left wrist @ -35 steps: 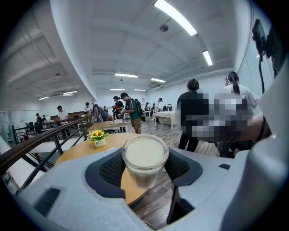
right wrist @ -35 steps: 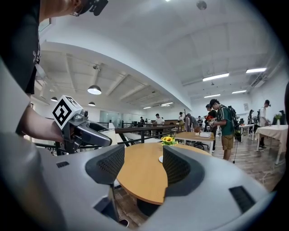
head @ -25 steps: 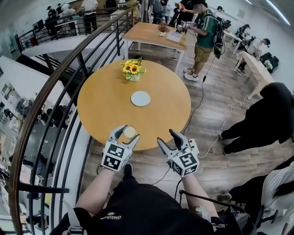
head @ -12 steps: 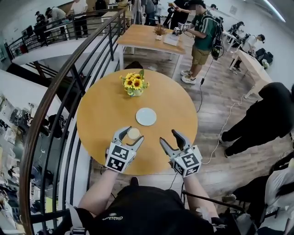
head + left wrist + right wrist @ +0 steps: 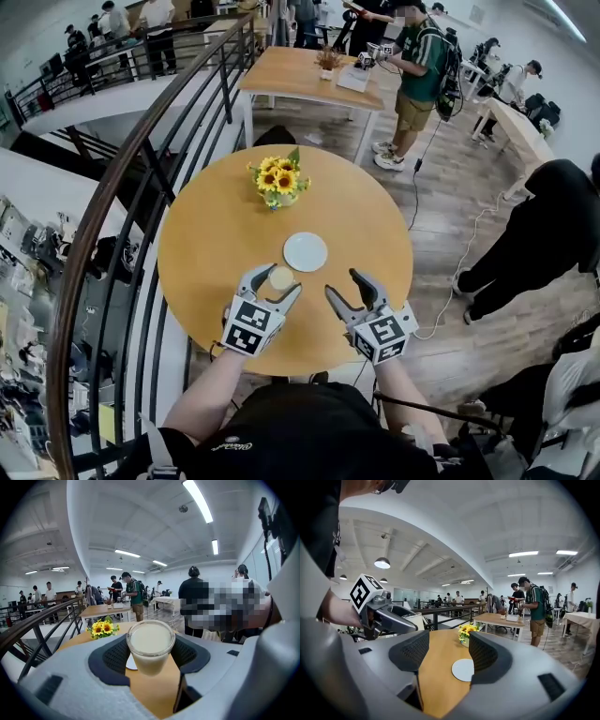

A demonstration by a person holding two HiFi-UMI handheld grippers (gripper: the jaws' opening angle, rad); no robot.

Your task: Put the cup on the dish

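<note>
Head view shows our left tool point(image 5: 277, 280) gripping the cup point(image 5: 280, 277) just short of the dish point(image 5: 306, 251), so we should keep it level, centre it over the dish, then lower, while our right tool point(image 5: 344, 286) stays wide and empty.

One round wooden table point(image 5: 216, 234) fills the middle of the scene. On or over it are three small things, one of each kind: one cup point(image 5: 280, 277) of pale liquid at the near edge, one white dish point(image 5: 306, 251) just beyond it, and one pot of sunflowers point(image 5: 278, 179) at the far side. Two handheld grippers show at the near edge: the left gripper point(image 5: 277, 279) and the right gripper point(image 5: 343, 284). One curved black railing point(image 5: 141, 169) runs along the left. Two more tables stand far off: one rectangular table point(image 5: 300, 75) and one long table point(image 5: 511, 117) at the far right. One person in a green shirt point(image 5: 417, 70) and one person in black point(image 5: 544, 234) stand apart; the far figures are too small to count.
</note>
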